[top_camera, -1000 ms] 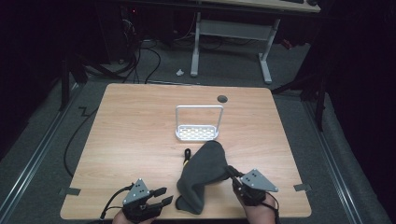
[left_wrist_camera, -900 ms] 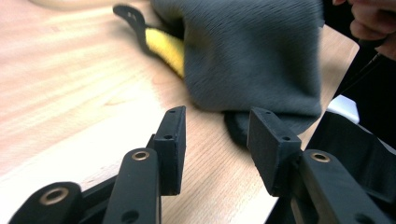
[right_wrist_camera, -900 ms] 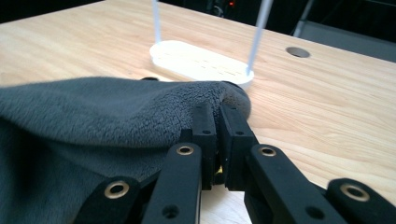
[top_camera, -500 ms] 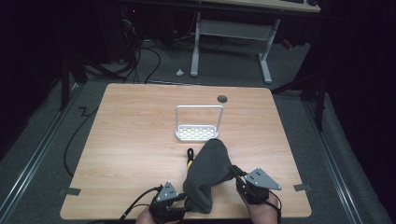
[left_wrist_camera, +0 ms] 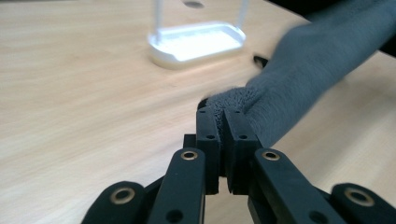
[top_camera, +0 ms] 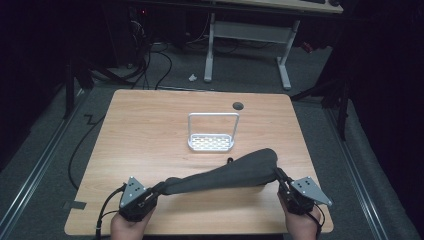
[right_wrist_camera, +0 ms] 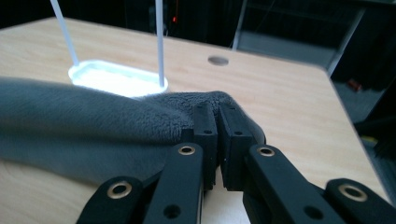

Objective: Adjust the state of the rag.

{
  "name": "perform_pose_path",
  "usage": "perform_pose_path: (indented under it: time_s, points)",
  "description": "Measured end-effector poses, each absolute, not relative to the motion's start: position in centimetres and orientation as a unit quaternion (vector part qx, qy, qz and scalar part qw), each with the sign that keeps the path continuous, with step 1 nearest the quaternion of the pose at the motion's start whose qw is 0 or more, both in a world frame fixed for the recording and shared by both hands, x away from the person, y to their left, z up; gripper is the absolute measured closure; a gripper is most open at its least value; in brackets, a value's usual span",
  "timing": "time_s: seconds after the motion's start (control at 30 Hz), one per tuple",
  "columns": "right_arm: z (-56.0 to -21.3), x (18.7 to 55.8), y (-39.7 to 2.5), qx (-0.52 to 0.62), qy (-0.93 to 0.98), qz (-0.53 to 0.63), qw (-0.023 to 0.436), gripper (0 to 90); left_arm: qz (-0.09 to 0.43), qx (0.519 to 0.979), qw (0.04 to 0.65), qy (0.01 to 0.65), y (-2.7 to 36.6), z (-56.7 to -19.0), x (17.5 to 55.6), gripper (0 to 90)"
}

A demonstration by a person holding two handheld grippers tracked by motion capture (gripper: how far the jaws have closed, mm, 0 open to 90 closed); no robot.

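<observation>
In the high view a dark grey cloth (top_camera: 225, 176) hangs stretched in a long, rolled band across the lower middle of the frame, above the near part of the wooden table (top_camera: 145, 130). Its lower left end sits in the left gripper (top_camera: 156, 190), at the bottom left of the frame, and its higher, fuller right end sits in the right gripper (top_camera: 278, 175), at the bottom right. The band rises from left to right.

In the left gripper view the two black jaws stand pressed together at the centre of the frame, clenched on a fuzzy corner of the cloth (left_wrist_camera: 299, 70), which runs off toward the upper right. In the right gripper view the jaws are likewise pinched tight on the cloth (right_wrist_camera: 93, 126), which spreads across the left half of the frame.

A white wire-handled rack (top_camera: 212, 142) stands upright at the middle of the table, just above the cloth in the high view and apart from it. A small dark object (top_camera: 230, 160) lies on the wood between rack and cloth; what it is cannot be told. A round grommet hole (top_camera: 238, 105) marks the table's far edge, upper centre of the frame
</observation>
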State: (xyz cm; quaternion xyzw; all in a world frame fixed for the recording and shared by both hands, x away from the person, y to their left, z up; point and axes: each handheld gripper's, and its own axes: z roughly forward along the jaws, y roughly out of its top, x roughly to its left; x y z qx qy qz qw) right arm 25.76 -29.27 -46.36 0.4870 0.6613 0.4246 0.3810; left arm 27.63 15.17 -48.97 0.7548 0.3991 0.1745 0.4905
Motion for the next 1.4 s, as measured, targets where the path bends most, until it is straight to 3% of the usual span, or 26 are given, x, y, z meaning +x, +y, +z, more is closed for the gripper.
perform_pose_path:
  time_s: [0.03,0.1,0.17,0.23,0.4,0.53,0.67,0.8,0.9,1.0,1.07,1.23,1.27,1.4]
  points:
    - [-46.4,25.8,-29.3,0.487,0.661,0.425,0.381,87.2,0.175,0.755,0.49,0.399,15.2,-49.0,27.6,85.9]
    - [-48.1,26.8,-29.5,0.512,0.689,0.394,0.327,86.0,0.131,0.795,0.435,0.402,14.5,-51.3,27.9,85.4]
    - [-49.4,27.3,-29.4,0.522,0.717,0.363,0.285,81.0,0.09,0.802,0.416,0.42,14.2,-52.8,28.2,84.1]
    - [-49.6,27.2,-29.6,0.529,0.714,0.356,0.288,71.6,0.064,0.801,0.414,0.428,14.0,-53.1,28.5,78.0]
    - [-48.5,26.1,-30.0,0.534,0.696,0.369,0.307,58.0,0.094,0.793,0.435,0.417,14.0,-52.1,28.4,63.0]
    - [-48.4,24.0,-28.5,0.513,0.718,0.38,0.277,60.8,0.058,0.797,0.428,0.423,13.5,-53.0,28.7,68.1]
    - [-50.7,23.3,-24.7,0.484,0.772,0.359,0.202,61.1,0.027,0.818,0.429,0.382,11.3,-53.1,27.7,76.5]
    - [-52.2,24.9,-23.5,0.482,0.789,0.31,0.224,60.9,-0.001,0.843,0.433,0.32,8.0,-52.8,25.9,72.8]
    - [-52.2,26.7,-26.4,0.523,0.762,0.285,0.253,61.3,0.003,0.84,0.447,0.308,7.7,-52.0,25.7,67.1]
    - [-52.0,28.4,-30.6,0.563,0.732,0.216,0.317,62.3,0.019,0.833,0.452,0.32,8.7,-51.8,26.4,66.7]
    - [-51.1,28.4,-31.6,0.574,0.716,0.22,0.332,62.8,0.026,0.826,0.454,0.334,9.5,-52.0,26.9,66.9]
    - [-50.5,27.7,-27.2,0.53,0.743,0.295,0.284,60.4,0.04,0.816,0.455,0.354,10.3,-52.1,27.7,67.3]
    - [-51.2,27.9,-24.4,0.498,0.771,0.303,0.256,61.3,0.043,0.813,0.457,0.359,10.6,-52.0,27.8,67.3]
    - [-51.9,28.0,-24.3,0.493,0.782,0.281,0.258,61.4,0.042,0.811,0.457,0.363,11.1,-52.0,27.5,67.3]
